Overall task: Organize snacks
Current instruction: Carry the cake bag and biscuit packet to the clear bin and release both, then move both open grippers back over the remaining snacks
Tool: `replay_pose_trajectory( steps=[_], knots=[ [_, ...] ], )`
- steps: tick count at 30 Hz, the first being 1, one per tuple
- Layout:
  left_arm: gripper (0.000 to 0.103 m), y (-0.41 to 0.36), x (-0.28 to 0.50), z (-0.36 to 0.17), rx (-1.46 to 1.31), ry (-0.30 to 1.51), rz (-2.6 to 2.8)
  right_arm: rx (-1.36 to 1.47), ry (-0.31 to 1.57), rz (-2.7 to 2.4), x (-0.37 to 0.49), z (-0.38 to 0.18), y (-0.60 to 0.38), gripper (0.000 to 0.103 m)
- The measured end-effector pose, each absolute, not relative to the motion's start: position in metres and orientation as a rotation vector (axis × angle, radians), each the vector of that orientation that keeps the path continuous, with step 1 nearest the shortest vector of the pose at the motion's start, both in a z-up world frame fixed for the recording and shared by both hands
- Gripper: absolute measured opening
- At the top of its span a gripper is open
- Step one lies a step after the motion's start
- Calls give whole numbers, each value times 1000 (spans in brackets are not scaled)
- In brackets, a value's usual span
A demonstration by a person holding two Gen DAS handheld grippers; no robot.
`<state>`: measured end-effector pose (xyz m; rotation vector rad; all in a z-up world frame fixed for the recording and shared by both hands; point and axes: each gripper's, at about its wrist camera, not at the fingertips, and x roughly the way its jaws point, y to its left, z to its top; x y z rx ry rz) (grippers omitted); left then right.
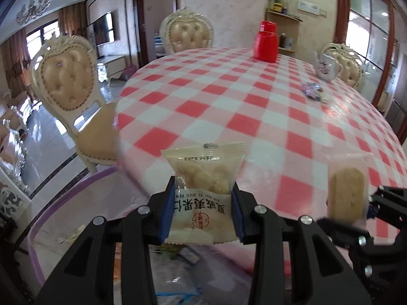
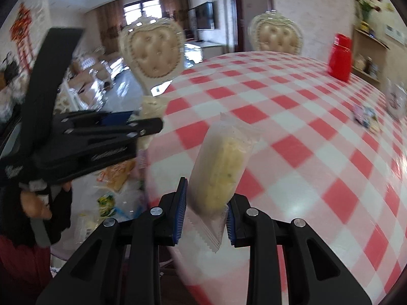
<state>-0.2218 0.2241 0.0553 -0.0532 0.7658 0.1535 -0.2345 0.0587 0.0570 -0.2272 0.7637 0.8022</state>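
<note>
My left gripper (image 1: 203, 190) is shut on a pale snack packet (image 1: 203, 175) with Chinese print, held upright over the near edge of the checked table (image 1: 229, 106). In the right wrist view my right gripper (image 2: 206, 203) is shut on a clear-wrapped yellowish cake bar (image 2: 221, 167), which leans up and to the right. That same bar (image 1: 348, 193) shows at the right of the left wrist view. The left gripper (image 2: 146, 124) appears at the left of the right wrist view, a hand (image 2: 35, 203) on its handle. A small pile of wrapped sweets (image 1: 311, 90) lies far right on the cloth.
A red jar (image 1: 265, 42) and a white teapot (image 1: 326, 67) stand at the table's far side. Padded chairs (image 1: 68, 76) ring the table. Below its near edge lies a heap of bagged snacks (image 2: 114, 178).
</note>
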Motion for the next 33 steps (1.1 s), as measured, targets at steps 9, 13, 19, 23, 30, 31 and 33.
replay_pose_trajectory(
  steps=[9,13,19,23,30,31,33],
  knots=[
    [40,273,-232,58,-92,769,245,-327,768,901,-259,51,105,27],
    [40,285,-235,59,-96,775,268,-360,769,937,-268,48,122,27],
    [40,306,-239,57,-97,794,324,-430,763,997,-284,43,149,27],
    [40,320,-243,57,-104,803,360,-463,757,1036,-292,39,162,27],
    [41,336,-249,56,-101,816,404,-512,743,1109,-306,36,185,27],
    [41,338,-249,56,-98,820,409,-511,739,1135,-308,36,188,28],
    [62,344,-249,55,-90,830,449,-511,711,1162,-312,41,189,34]
  ],
)
